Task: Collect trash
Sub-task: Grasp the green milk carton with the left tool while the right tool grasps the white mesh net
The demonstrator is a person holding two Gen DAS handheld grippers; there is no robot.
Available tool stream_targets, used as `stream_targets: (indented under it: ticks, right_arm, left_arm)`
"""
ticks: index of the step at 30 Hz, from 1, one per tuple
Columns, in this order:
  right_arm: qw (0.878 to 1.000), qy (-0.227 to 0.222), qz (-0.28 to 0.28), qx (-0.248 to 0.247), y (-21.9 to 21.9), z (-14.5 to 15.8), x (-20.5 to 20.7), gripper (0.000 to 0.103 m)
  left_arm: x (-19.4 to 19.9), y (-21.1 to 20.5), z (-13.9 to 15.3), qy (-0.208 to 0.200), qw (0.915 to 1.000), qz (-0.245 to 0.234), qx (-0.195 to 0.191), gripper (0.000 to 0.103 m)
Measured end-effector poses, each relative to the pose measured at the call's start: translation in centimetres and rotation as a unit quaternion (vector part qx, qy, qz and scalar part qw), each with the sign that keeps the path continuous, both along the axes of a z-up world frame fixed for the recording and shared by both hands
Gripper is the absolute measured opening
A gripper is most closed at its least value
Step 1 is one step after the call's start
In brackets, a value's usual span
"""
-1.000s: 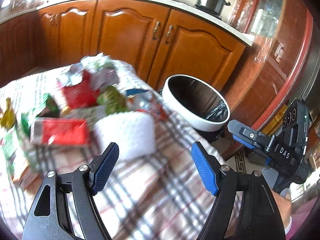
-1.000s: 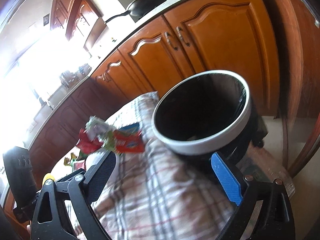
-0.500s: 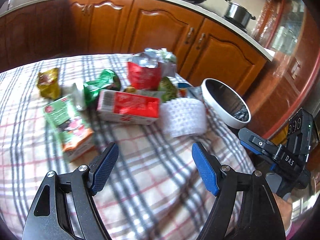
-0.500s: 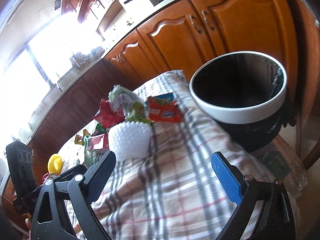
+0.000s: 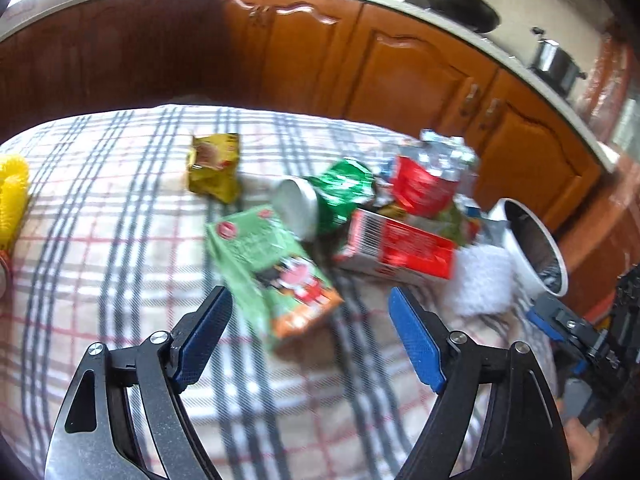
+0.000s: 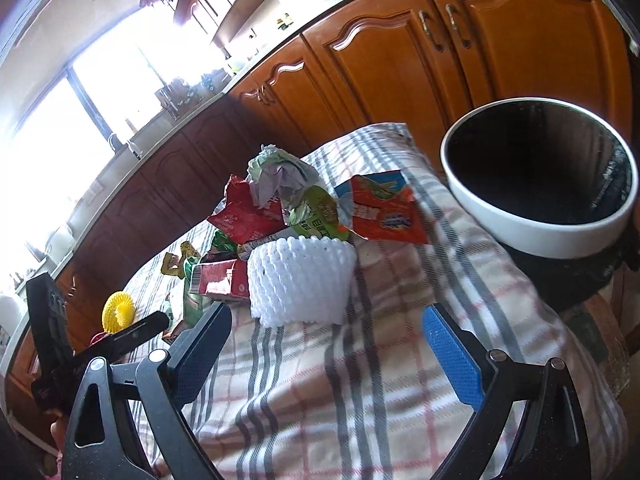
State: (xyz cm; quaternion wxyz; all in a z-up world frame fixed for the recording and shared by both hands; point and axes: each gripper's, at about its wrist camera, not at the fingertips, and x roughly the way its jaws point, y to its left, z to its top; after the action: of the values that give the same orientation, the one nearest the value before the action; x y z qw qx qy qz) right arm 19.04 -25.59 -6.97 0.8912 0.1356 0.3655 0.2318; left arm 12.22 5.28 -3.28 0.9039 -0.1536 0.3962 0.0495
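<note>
On the far left of the checked-cloth worktop (image 5: 100, 240) sits a yellow ribbed plastic coil (image 5: 12, 196), well apart from the litter. Next comes a crumpled yellow snack wrapper (image 5: 214, 168), then a flattened green drink carton (image 5: 276, 268). Its long axis runs diagonally, and its near orange end points into the gap of the left gripper (image 5: 310, 340). That gripper's blue-padded fingers (image 5: 204, 332) have just been opening; they stand spread and released, with nothing between them. A white cup lying on its side (image 5: 298, 208) and a crumpled green foil bag (image 5: 344, 192) lie just behind the carton. A red and white carton (image 5: 396, 248) touches a white foam net sleeve (image 6: 300, 280) further right.

The right gripper (image 6: 326, 344) is likewise spread and empty, facing the foam sleeve. The white-rimmed bin with a black liner (image 6: 540, 224) stands off the worktop's right edge. The left hand looks nearer the green carton, which seems the likely first pick; the right is nearer the bin.
</note>
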Motion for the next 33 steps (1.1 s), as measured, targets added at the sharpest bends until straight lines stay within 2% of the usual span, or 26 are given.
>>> stream_targets:
  ticks: [6, 9, 10, 12, 13, 16, 22, 26, 33]
  right_arm:
    - [1.000, 0.021, 0.005, 0.001, 1.1, -1.2, 2.3, 0.096]
    - [0.999, 0.032, 0.011, 0.003, 1.8, -1.7, 3.3, 0.087]
    - [0.999, 0.034, 0.014, 0.002, 2.1, -1.8, 3.6, 0.079]
    - [0.999, 0.035, 0.022, 0.001, 2.3, -1.8, 3.8, 0.060]
    - [0.999, 0.033, 0.026, -0.001, 2.4, -1.7, 3.7, 0.042]
    - [0.999, 0.019, 0.029, -0.012, 2.6, -1.4, 2.9, 0.025]
    - [0.999, -0.008, 0.029, -0.017, 1.6, -0.2, -0.1, 0.022]
    - [1.000, -0.014, 0.018, -0.012, 0.0, 0.4, -1.5, 0.022]
    - [0.999, -0.029, -0.012, -0.008, -2.8, 1.6, -2.9, 0.022]
  left_arm:
    - [2.6, 0.9, -2.2, 0.045, 0.9985, 0.022, 0.021, 0.084]
    - [3.0, 1.3, -2.9, 0.051, 0.9981, 0.024, 0.022, 0.079]
    - [2.9, 1.3, -3.0, 0.050, 0.9982, 0.022, 0.024, 0.066]
    - [2.6, 1.3, -2.9, 0.042, 0.9985, 0.013, 0.031, 0.062]
    - [2.3, 1.3, -2.7, 0.036, 0.9988, 0.010, 0.031, 0.057]
    - [0.9, 1.3, -2.1, 0.019, 0.9993, -0.001, 0.032, 0.052]
    - [-2.2, -0.3, -0.2, -0.014, 0.9984, -0.035, 0.042, 0.051]
    - [-4.2, -2.7, 1.1, -0.034, 0.9953, -0.076, 0.049, 0.050]
    - [-4.3, -7.8, 2.1, -0.045, 0.9872, -0.148, 0.036, 0.050]
